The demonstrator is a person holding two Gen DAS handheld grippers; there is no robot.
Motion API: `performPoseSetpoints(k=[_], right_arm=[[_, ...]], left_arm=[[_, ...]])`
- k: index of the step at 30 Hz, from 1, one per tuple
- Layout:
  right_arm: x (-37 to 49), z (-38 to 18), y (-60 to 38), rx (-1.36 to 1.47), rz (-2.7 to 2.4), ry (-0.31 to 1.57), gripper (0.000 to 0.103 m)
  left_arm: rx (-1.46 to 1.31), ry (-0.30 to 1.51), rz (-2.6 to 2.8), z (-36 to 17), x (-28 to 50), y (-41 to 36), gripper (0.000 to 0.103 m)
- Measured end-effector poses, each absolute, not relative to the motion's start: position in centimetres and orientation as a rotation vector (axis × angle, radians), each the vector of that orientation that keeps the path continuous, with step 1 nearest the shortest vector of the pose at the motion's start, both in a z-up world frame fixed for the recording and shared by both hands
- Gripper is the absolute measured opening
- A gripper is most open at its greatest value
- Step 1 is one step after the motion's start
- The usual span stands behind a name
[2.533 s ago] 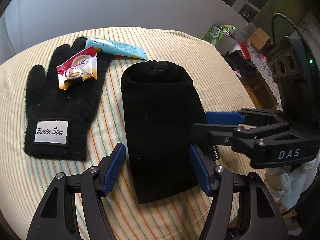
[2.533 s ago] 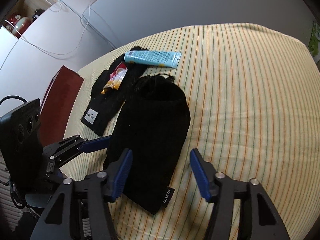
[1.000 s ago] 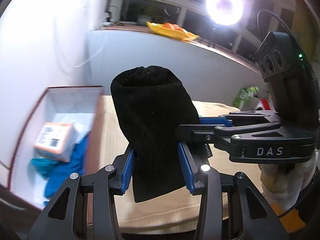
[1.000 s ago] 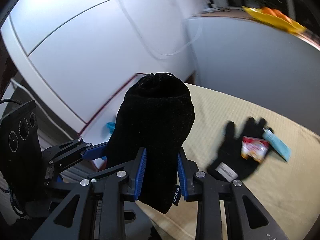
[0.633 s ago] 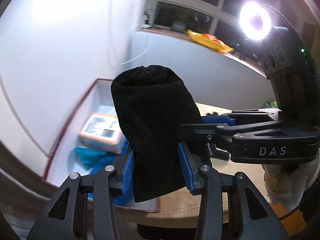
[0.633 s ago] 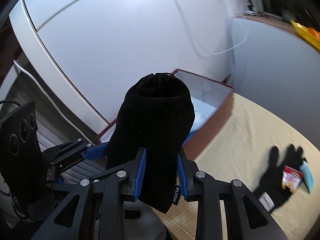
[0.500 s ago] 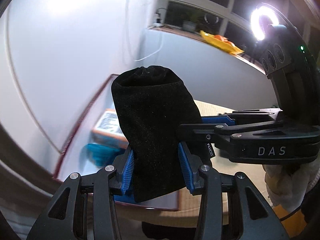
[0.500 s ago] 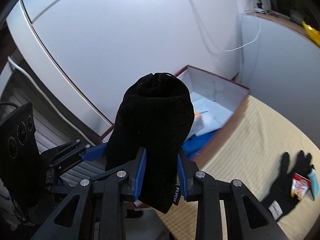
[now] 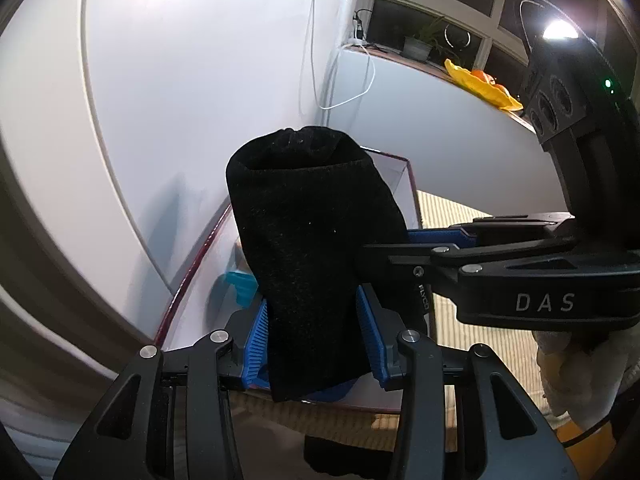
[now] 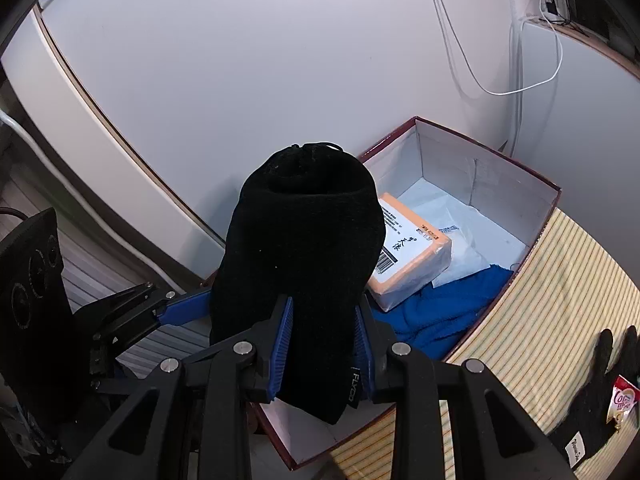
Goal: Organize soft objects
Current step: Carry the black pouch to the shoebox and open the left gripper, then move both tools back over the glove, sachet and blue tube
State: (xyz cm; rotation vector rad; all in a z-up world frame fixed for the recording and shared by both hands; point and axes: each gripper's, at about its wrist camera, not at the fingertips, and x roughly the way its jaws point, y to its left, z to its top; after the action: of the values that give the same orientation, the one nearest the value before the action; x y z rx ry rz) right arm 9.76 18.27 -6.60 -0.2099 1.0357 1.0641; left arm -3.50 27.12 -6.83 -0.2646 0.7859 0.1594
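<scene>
Right wrist: striped bedding (image 10: 560, 300) (white wall (image 10: 240, 60))

1. Black fabric pouch (image 9: 308, 240) (image 10: 304, 264), soft, drawstring end up, held upright above the open box (image 10: 480, 176).
2. Black glove (image 10: 592, 404) lies flat on the striped bed, a white label at its cuff.
</scene>
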Motion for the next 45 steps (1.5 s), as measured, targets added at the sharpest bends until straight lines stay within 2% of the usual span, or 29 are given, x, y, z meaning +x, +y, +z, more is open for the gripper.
performPoseSetpoints(k=[3,5,7,8,11,28,38,45], right_arm=[[9.6,-6.2,18.0,-0.22,1.044,1.013,0.031],[9.8,-6.0,17.8,-0.214,1.033,0.999,0.048],[10.0,-5.7,17.4,-0.2,1.024,0.983,0.054],[10.2,-5.7,17.4,-0.197,1.023,0.979,0.055],[10.4,-5.4,17.0,-0.19,1.015,0.964,0.058],[11.8,-3.3,9.0,-0.124,0.959,0.904,0.059],[14.9,-3.2,-3.1,-0.056,0.813,0.889,0.059],[17.9,-4.3,-11.4,-0.004,0.675,0.909,0.059]], left_arm=[[-0.264,0.798,0.184,-6.9,-3.8,27.1,0.042],[-0.249,0.803,0.21,-6.9,-3.8,27.1,0.042],[-0.246,0.801,0.22,-6.8,-3.8,27.1,0.045],[-0.246,0.801,0.225,-6.7,-4.0,27.2,0.048],[-0.246,0.794,0.234,-6.4,-4.2,27.1,0.049],[-0.201,0.753,0.167,-5.0,-2.9,23.1,0.049],[-0.141,0.747,0.015,-4.1,-1.1,16.5,0.049],[-0.118,0.815,-0.101,-6.4,2.3,10.7,0.049]])
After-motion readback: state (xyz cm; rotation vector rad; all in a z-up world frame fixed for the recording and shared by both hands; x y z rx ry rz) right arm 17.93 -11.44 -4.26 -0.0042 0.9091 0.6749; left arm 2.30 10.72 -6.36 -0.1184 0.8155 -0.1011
